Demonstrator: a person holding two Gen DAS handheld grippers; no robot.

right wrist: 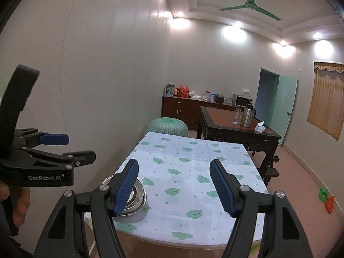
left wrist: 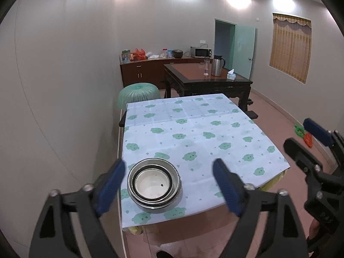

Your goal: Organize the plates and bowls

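Three nested bowls (left wrist: 154, 185) at seven o'clock on one clothed table (left wrist: 215, 133). Two grippers: left (left wrist: 169, 182), right (right wrist: 174, 185), both spread wide. One dark table (left wrist: 206, 79) at one o'clock, bearing one flask (left wrist: 217, 65), one tissue box (left wrist: 231, 75).

We read one marking only: "GenRobot.AI" in pale letters on the side of the black plastic left gripper (right wrist: 71, 148), seen from the right wrist view. We can make out no other text anywhere.

Bare tablecloth (left wrist: 204, 129) beyond stacked bowls (left wrist: 153, 185)
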